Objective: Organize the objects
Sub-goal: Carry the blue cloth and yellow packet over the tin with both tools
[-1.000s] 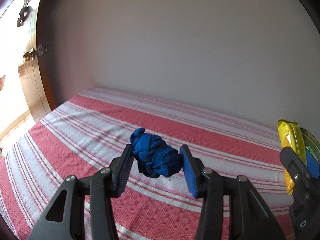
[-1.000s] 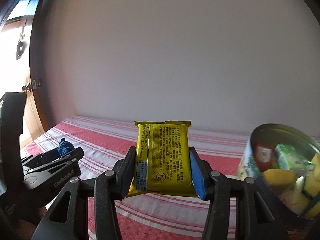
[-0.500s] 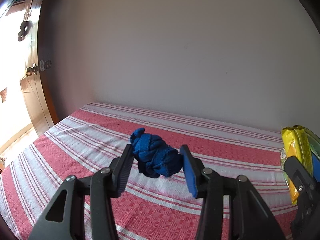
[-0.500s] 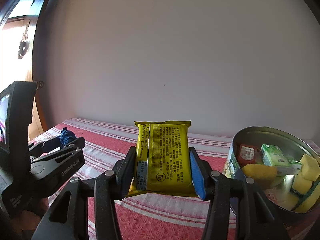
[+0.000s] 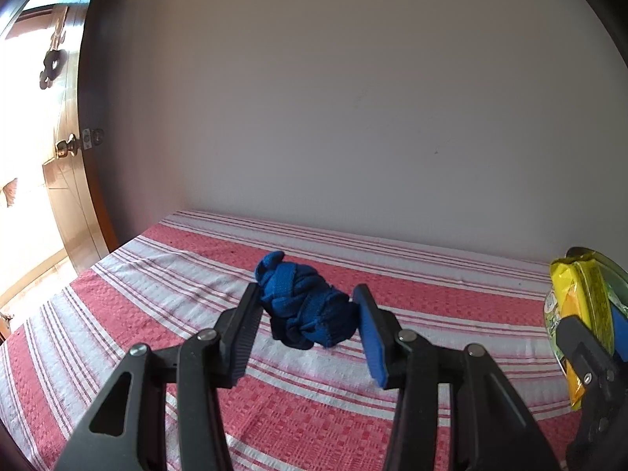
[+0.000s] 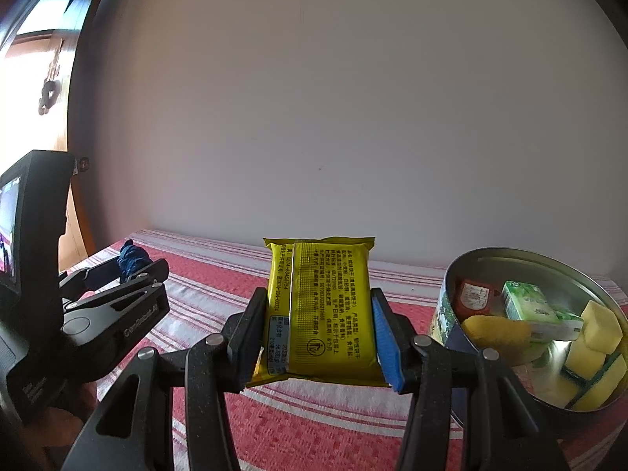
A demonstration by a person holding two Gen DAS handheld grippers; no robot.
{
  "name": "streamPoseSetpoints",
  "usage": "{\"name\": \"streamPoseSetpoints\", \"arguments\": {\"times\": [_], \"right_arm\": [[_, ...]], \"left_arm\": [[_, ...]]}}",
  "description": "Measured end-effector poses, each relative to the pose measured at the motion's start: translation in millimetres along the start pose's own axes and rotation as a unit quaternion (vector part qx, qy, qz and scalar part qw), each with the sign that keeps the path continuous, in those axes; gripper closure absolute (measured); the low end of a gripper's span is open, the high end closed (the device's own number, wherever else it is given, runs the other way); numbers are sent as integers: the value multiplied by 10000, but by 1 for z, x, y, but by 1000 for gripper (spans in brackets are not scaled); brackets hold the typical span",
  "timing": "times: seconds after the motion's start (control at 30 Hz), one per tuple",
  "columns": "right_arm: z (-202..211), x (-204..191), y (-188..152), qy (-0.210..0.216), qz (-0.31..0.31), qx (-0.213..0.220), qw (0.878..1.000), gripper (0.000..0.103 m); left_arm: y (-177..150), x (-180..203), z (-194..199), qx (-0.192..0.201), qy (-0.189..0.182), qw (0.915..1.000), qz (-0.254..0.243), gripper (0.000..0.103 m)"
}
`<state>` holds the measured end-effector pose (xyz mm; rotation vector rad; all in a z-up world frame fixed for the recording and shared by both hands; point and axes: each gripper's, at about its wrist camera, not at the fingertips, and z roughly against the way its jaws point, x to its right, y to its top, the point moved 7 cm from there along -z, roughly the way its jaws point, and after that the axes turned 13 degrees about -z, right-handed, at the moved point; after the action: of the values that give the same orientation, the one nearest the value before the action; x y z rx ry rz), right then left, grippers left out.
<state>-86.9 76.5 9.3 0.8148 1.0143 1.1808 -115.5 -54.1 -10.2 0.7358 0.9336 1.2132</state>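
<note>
My right gripper (image 6: 316, 327) pinches the yellow packet (image 6: 320, 310), left gripper (image 5: 306, 324) pinches the blue sock (image 5: 304, 308); next, the tin (image 6: 451, 306) at lower right

The round tin (image 6: 463, 286) shows more of its inside in the right wrist view, and the left claw (image 6: 129, 271) sits higher at that picture's left edge.

Knotted fabric bundle (image 5: 302, 306): deep blue. Foil snack packet (image 6: 320, 310): yellow, black print. Woven bedcover (image 5: 157, 294): red with white stripes. Round metal tin (image 6: 463, 271): silver.
</note>
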Motion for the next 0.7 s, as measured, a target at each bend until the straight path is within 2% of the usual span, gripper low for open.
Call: {"name": "streamPoseSetpoints", "arguments": {"times": [0.47,0.7], "right_arm": [[17,16,-4,19,-20,-39,10000,50],[26,20,-9,22,-42,-62,10000,50]], "left_arm": [[0,12,17,146,50,9998,-100,56],[-2,11,24,178,133,9998,-1,56]]}}
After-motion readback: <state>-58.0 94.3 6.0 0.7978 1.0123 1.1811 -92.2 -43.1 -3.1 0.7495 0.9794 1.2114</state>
